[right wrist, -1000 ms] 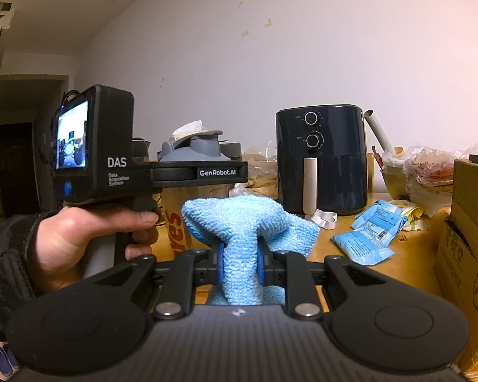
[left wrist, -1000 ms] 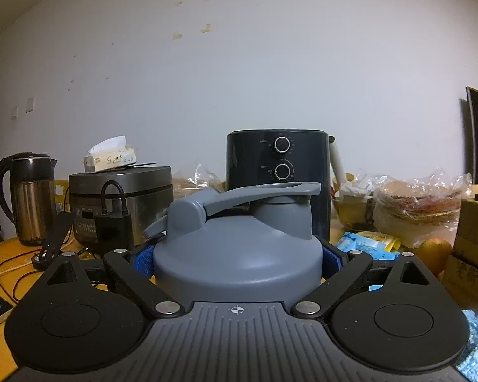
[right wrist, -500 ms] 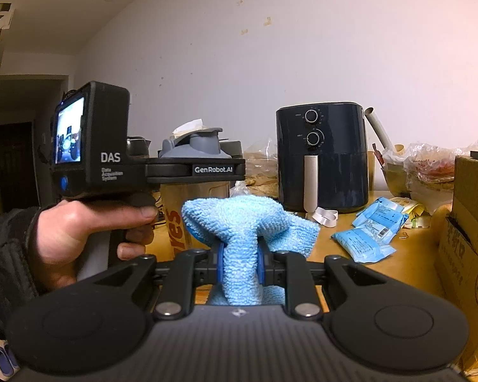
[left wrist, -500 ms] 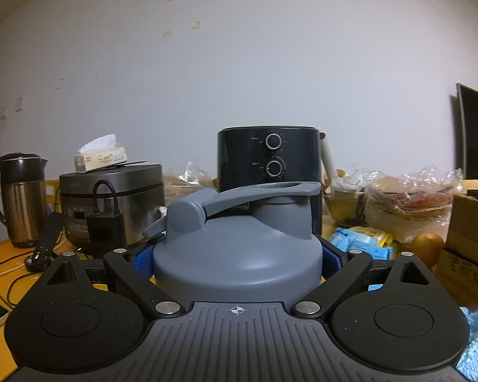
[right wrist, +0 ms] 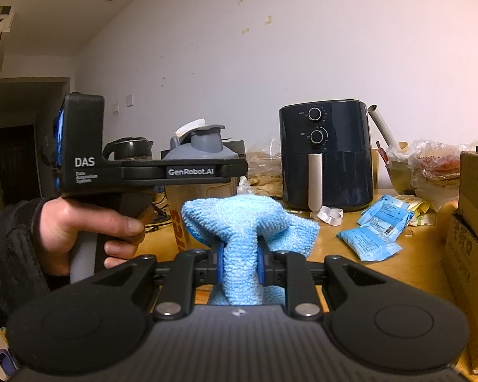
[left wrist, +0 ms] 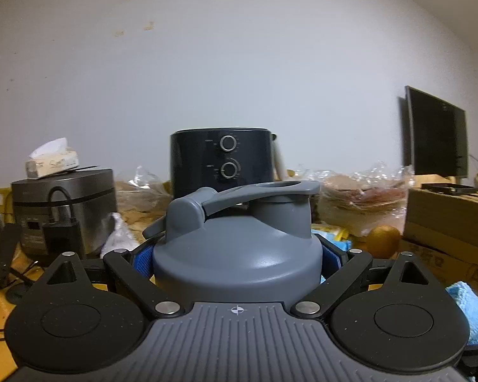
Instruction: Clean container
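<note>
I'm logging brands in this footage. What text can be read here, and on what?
"DAS": left gripper body.
"GenRobot.AI": its side arm.
"Data Acquisition System" beneath "DAS": barely legible.
Red letters on container: partly hidden.
Air fryer dial labels, tissue box, blue packets, cardboard box: unreadable.

left gripper (right wrist: 204, 172) and container (left wrist: 237, 248) swung rightward

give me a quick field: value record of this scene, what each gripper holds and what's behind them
left gripper: shut on grey plastic lid of the shaker bottle, held upright
bottle body: clear cup with orange lettering, below the left gripper
right gripper: shut on fluffy light blue microfibre cloth
cloth versus bottle: right of it; contact unclear
background: dark blue air fryer with two dials, blue sachets on wooden table
cleaning: wiping not visibly started
</note>
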{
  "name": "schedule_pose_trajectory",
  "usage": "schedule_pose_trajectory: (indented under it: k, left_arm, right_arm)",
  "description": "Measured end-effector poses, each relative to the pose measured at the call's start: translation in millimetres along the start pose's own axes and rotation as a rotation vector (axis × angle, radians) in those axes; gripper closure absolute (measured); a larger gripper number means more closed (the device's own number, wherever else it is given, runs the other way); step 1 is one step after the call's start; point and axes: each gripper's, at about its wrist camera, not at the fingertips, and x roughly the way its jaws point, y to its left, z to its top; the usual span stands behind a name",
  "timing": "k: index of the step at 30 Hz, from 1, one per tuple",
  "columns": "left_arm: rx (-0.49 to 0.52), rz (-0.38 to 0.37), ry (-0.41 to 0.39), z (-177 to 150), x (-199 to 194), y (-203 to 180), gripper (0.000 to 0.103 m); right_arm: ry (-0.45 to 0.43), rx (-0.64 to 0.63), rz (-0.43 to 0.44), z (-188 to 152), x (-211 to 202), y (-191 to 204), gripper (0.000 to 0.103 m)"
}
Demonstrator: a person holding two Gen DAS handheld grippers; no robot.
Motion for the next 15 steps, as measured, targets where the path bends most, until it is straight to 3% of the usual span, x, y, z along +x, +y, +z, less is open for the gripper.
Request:
schedule_pose_trajectory:
  k: [15]
  left_arm:
    - [0.024, -0.204, 0.010, -1.4, 3.3, 21.3, 0.008]
  right_arm:
    - [-0.007, 0.003, 0.011, 3.7, -1.0, 2.3, 0.086]
